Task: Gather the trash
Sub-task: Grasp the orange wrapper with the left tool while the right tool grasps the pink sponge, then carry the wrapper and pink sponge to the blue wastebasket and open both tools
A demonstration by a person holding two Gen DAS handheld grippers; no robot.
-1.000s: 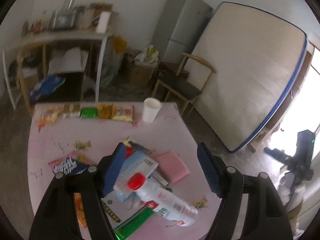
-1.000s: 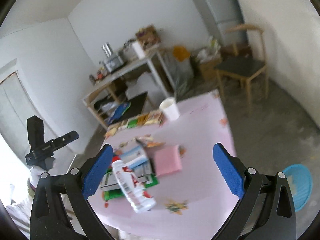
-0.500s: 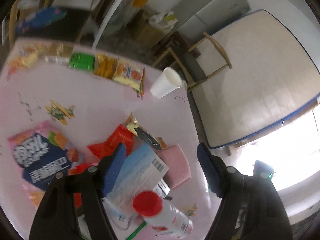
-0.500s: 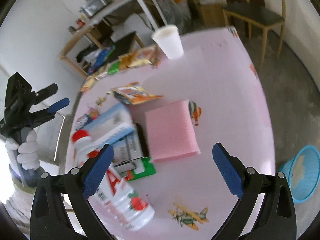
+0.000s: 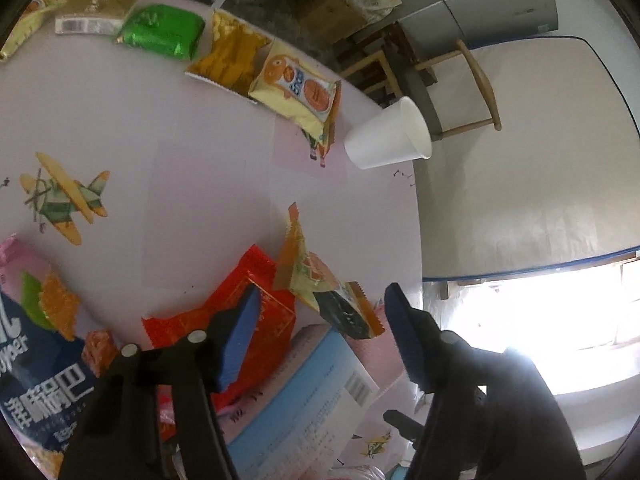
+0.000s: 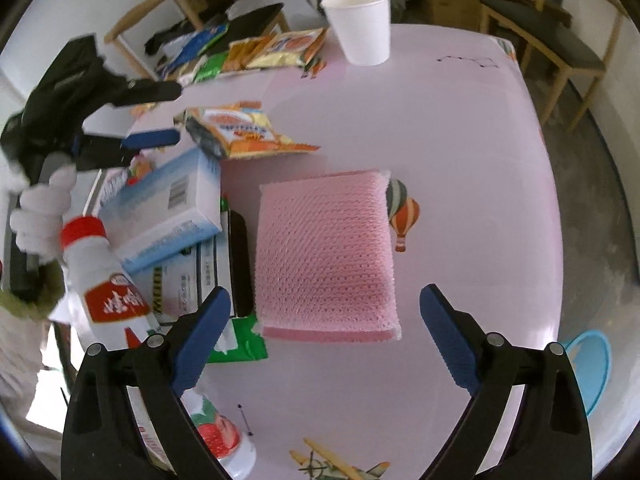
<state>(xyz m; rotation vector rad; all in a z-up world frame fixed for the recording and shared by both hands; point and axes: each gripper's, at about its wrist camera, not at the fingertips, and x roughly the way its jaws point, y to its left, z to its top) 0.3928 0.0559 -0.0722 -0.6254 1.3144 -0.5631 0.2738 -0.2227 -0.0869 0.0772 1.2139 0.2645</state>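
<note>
Starting: trash pickup looks like it has only just begun; nothing is in a gripper yet, as far as I can see.
Table: pink cloth w/ plane pics (image 6: 460, 168) is full of stuff, all lying on it.
Left gripper (image 5: 320, 320): blue pads are closing, but nothing is pinched; they hang over the red shiny wrapper (image 5: 256, 312) and the yellow-orange snack wrapper w/ a dark end (image 5: 320, 280). That wrapper sits btwn the pads, not touched as far as I can tell.
Right gripper (image 6: 324, 336): jaws spread wide, empty, just above the near edge of the pink bumpy foam pad (image 6: 326, 256). Pad lies flat in the middle of the table.
Pile: light blue and white cardboard box (image 6: 168, 204) leans on another printed box, w/ a green shiny wrapper (image 6: 240, 340) poking out under them. White plastic bottle w/ red cap (image 6: 108, 280) lies on its side at the table edge, beside the pile.
Far side: row of snack packs – green foil pack (image 5: 160, 32), gold crinkly pack (image 5: 228, 56), pale yellow cookie pack (image 5: 296, 88) – may be snacks, not trash; can't tell.
Cup: white paper cup (image 6: 362, 24) stands upright near the far edge, apart from the pile.
Bin: round blue basket (image 6: 592, 368) on the floor by the table, prob. for trash; can't tell if anything is inside.
Left to do: pretty much all of it. Grab wrappers, pad, boxes, bottle, then drop them in.
</note>
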